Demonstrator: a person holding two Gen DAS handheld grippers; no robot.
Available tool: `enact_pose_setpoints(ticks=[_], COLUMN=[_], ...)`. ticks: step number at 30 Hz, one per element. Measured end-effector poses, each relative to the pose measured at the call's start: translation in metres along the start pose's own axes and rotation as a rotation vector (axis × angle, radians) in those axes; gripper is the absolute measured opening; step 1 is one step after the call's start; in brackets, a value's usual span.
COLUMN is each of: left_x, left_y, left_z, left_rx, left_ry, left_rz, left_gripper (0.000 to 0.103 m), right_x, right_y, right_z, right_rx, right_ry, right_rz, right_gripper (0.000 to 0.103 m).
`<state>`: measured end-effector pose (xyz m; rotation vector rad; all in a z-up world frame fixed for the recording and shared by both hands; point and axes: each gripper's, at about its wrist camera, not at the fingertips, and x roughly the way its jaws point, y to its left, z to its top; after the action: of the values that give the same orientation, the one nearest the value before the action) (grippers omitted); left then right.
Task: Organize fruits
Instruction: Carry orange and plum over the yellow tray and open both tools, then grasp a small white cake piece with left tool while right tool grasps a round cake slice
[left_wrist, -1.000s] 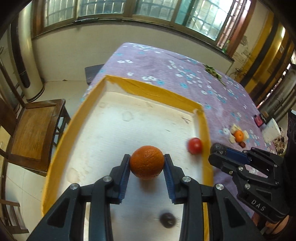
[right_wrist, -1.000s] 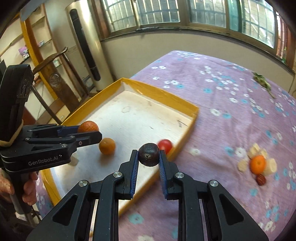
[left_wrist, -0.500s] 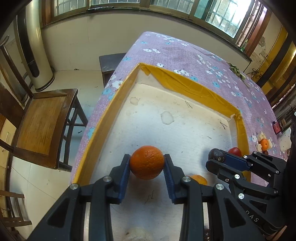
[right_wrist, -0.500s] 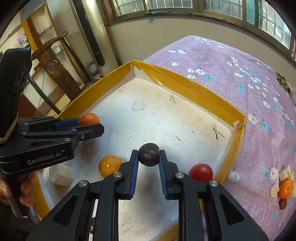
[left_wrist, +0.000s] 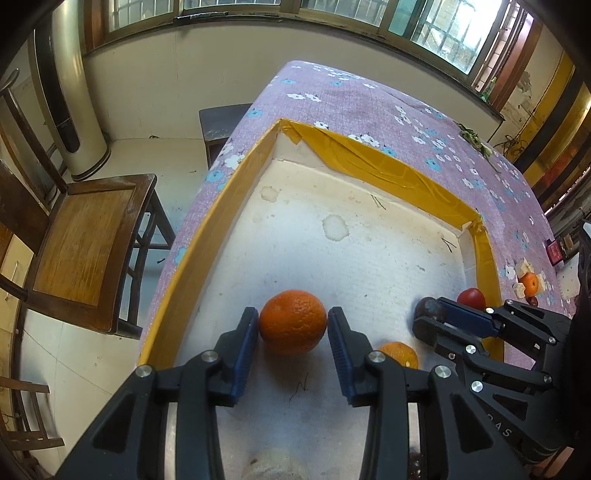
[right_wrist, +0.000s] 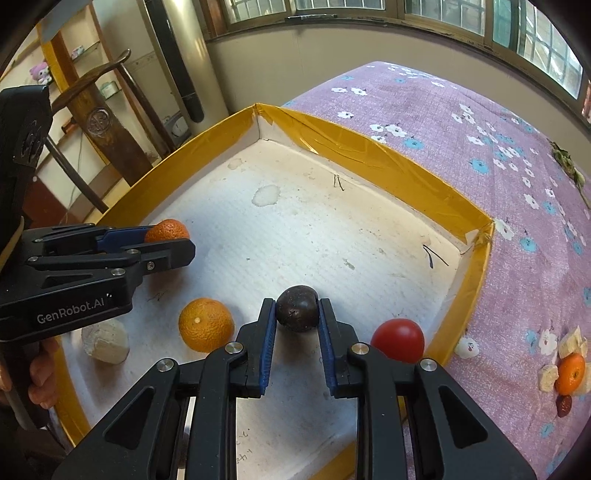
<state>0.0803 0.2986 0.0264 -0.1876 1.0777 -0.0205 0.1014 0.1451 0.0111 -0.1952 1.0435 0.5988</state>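
The orange sits between my left gripper jaws, low over the white floor of the yellow-rimmed tray; those jaws are opening, the blue pads just at its sides. My right gripper has a dark round fruit between its jaws, which are opening too, the fruit down on the tray floor. A second orange lies just left of it, a red tomato just right, near the tray's right wall. A pale lump rests by the near-left edge. The tray stands on a purple flowered cloth covering the tabletop, where another small orange lies among pale slices, well apart from the tray.
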Motion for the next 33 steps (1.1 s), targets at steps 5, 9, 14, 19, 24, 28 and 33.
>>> enact_pose_setpoints(ticks=[5, 9, 14, 19, 24, 28, 33], left_x=[-0.008, -0.019, -0.033, -0.045, -0.049, -0.051, -0.05], left_y=[0.0, -0.001, -0.007, -0.03, -0.067, -0.104, -0.153], left_z=[-0.006, -0.013, -0.022, -0.033, -0.043, -0.051, -0.059], left_rx=[-0.011, -0.017, -0.027, -0.012, 0.042, 0.096, 0.174], left_ry=[-0.014, -0.041, -0.075, -0.107, -0.116, -0.119, -0.113], left_rz=[0.016, 0.048, 0.071, 0.096, 0.102, 0.094, 0.074], left_gripper=[0.048, 0.059, 0.066, 0.074, 0.076, 0.08, 0.08], right_x=[-0.009, -0.023, -0.048, -0.081, -0.107, -0.124, -0.147], right_y=[-0.001, -0.001, 0.001, -0.008, -0.033, -0.058, -0.089], right_z=[-0.008, -0.019, -0.037, -0.062, -0.094, -0.114, -0.137], right_rx=[0.005, 0.014, 0.021, 0.052, 0.126, 0.187, 0.243], right_ry=[-0.003, -0.014, -0.046, -0.104, -0.139, -0.148, -0.155], right_rz=[-0.014, -0.008, -0.015, -0.04, -0.076, -0.102, -0.218], right_gripper=[0.03, 0.03, 0.03, 0.054, 0.067, 0.067, 0.071])
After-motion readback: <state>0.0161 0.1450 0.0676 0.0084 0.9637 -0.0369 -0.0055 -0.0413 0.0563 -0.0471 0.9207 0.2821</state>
